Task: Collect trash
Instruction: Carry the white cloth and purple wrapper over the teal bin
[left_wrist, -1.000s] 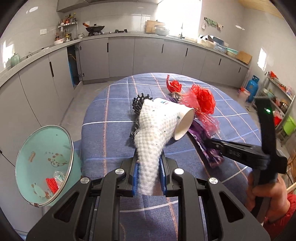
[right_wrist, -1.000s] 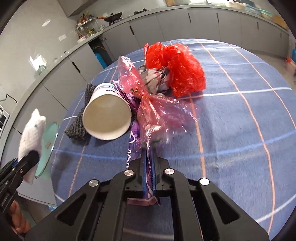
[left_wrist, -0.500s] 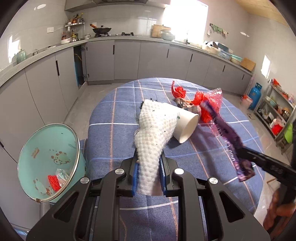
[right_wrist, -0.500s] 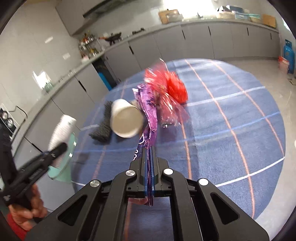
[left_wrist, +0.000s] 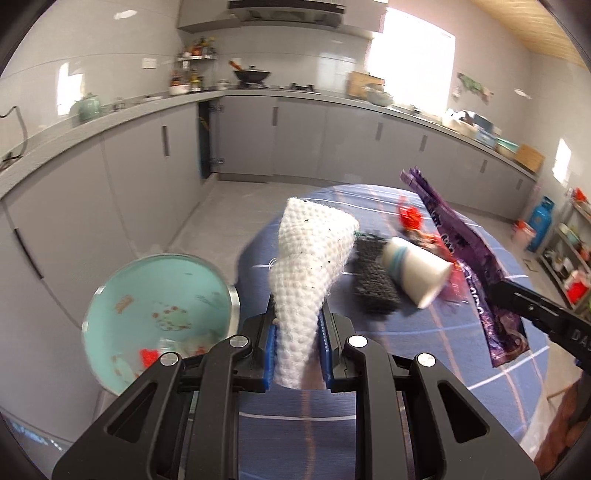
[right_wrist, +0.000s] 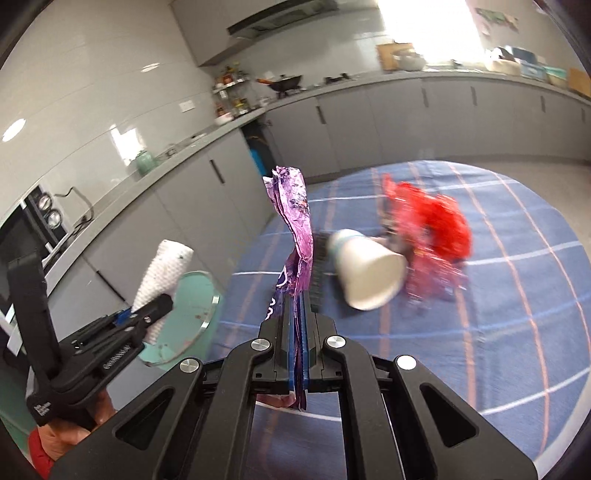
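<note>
My left gripper (left_wrist: 297, 345) is shut on a white foam net sleeve (left_wrist: 310, 266), held up to the right of a teal trash bin (left_wrist: 155, 314) that stands beside the table. Bits of red and white trash lie in the bin. My right gripper (right_wrist: 297, 325) is shut on a long purple wrapper (right_wrist: 295, 218), lifted clear of the blue checked tablecloth (right_wrist: 517, 302). On the cloth lie a white paper cup (right_wrist: 365, 275) on its side, a black mesh piece (left_wrist: 373, 280) and crumpled red plastic (right_wrist: 432, 229). The white foam net sleeve (right_wrist: 164, 269) and teal trash bin (right_wrist: 184, 317) show at the left of the right wrist view.
Grey kitchen cabinets (left_wrist: 295, 140) and a worktop with a wok (left_wrist: 251, 75) run behind the table. A blue gas bottle (left_wrist: 539, 229) and a shelf rack (left_wrist: 569, 258) stand at the right. Grey floor lies between table and cabinets.
The right gripper has lifted the purple wrapper off the table, away from the red plastic. The left gripper with the foam sleeve has shifted left and up, nearer the bin.
</note>
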